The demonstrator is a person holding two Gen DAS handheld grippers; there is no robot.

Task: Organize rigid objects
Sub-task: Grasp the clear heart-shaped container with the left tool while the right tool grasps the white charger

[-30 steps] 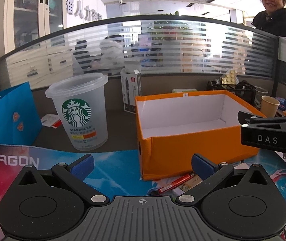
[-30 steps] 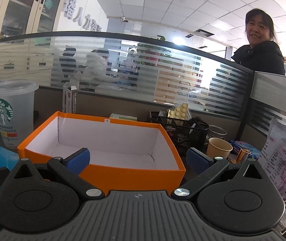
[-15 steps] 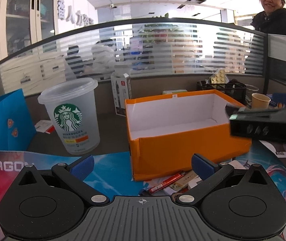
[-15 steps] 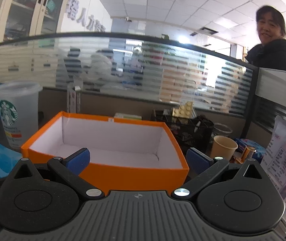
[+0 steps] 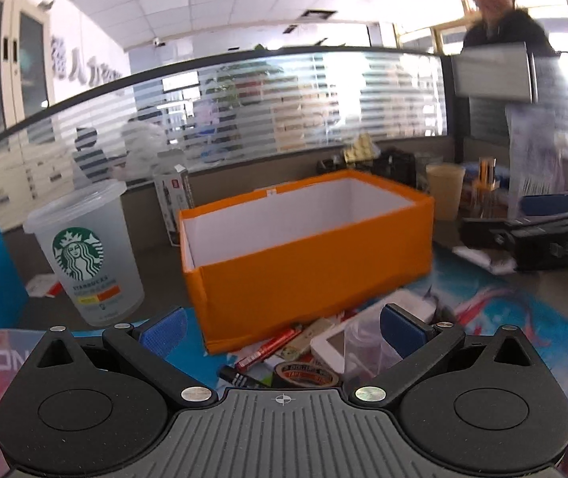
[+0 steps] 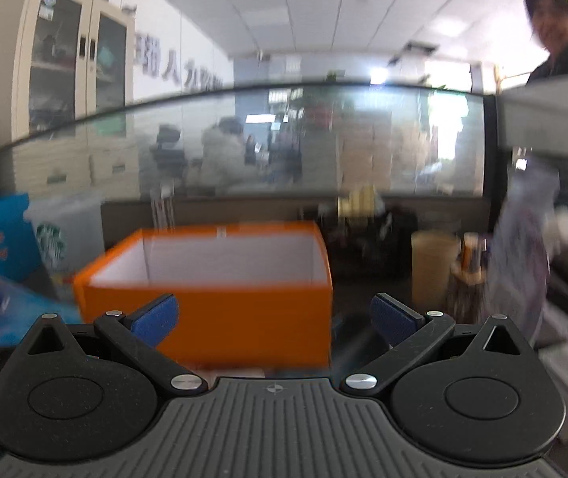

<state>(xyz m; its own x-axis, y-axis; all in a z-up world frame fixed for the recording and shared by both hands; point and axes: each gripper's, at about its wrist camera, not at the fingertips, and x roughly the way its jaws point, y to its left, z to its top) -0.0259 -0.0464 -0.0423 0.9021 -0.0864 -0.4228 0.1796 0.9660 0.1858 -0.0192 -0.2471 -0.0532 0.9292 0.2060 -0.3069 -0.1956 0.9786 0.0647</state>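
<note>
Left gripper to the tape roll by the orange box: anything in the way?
Nothing visible blocks it. The left gripper is open, and the tape roll lies just ahead between the fingers, in front of the orange box. A red pen and a white device crowd it.

The left tool point(image 5: 282, 328) now sits higher and further left than a second ago, so the open orange cardboard box point(image 5: 307, 275) shows its corner. A roll of brown tape point(image 5: 307, 374) and a white flat device point(image 5: 339, 344), unseen before, appear beside the red marker pen point(image 5: 270, 348). The right tool point(image 6: 274, 318) has pulled back; its view is blurred.
</note>
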